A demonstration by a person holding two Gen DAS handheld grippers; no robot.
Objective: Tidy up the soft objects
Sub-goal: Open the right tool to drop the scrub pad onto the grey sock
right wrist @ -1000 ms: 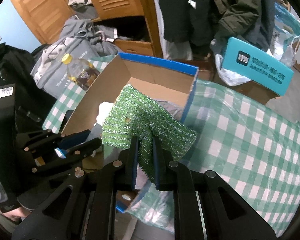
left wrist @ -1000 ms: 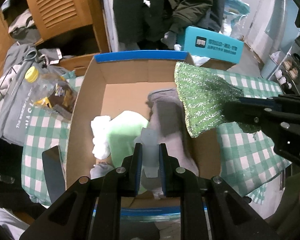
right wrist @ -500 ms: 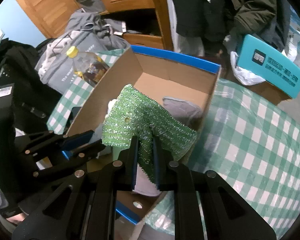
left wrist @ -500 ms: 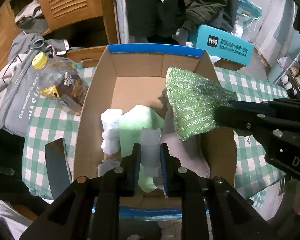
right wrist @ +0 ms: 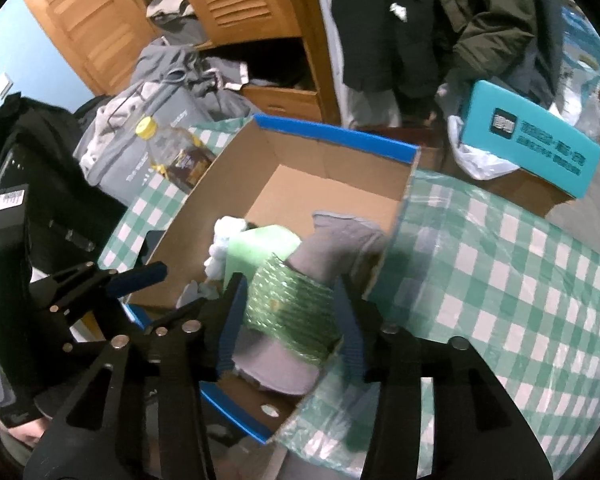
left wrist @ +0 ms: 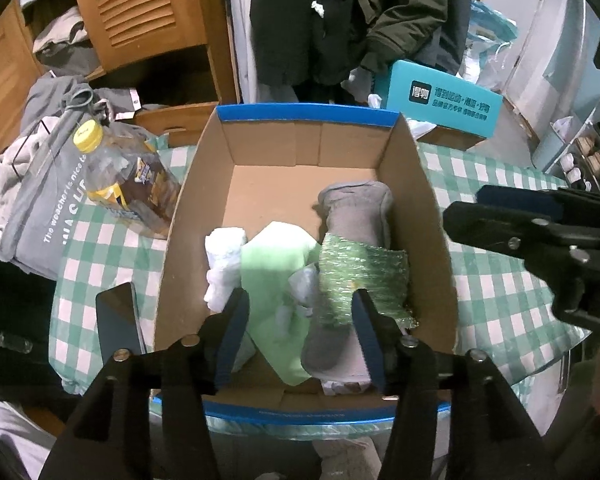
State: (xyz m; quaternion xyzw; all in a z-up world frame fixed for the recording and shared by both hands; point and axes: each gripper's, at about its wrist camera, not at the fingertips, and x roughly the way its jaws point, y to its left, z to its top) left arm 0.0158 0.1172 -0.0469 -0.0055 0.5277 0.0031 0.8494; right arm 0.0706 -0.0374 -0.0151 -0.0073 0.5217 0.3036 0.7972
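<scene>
Left gripper [left wrist: 300, 312] fingers opening, nothing pinched. Right gripper [right wrist: 290, 312] fingers opening too; glittery green knitted scrubbing cloth [right wrist: 292, 304] lies loose between them, draped over grey sock [left wrist: 356, 216] inside brown cardboard box with blue rim [left wrist: 308, 114]. Risk: coarse weave snags a finger on withdrawal, dragging the cloth out onto the green-checked worktop [right wrist: 500, 280].

A wooden wardrobe [left wrist: 140, 12] with louvred doors stands at 11 o'clock, and dark coats [left wrist: 340, 20] hang at 12 o'clock. A pale blue wall [right wrist: 40, 52] shows in the right wrist view at 10 o'clock. The table has a green and white checked cloth [right wrist: 500, 272]. At 2 o'clock a teal box [left wrist: 444, 100] rests. The light is dim.
</scene>
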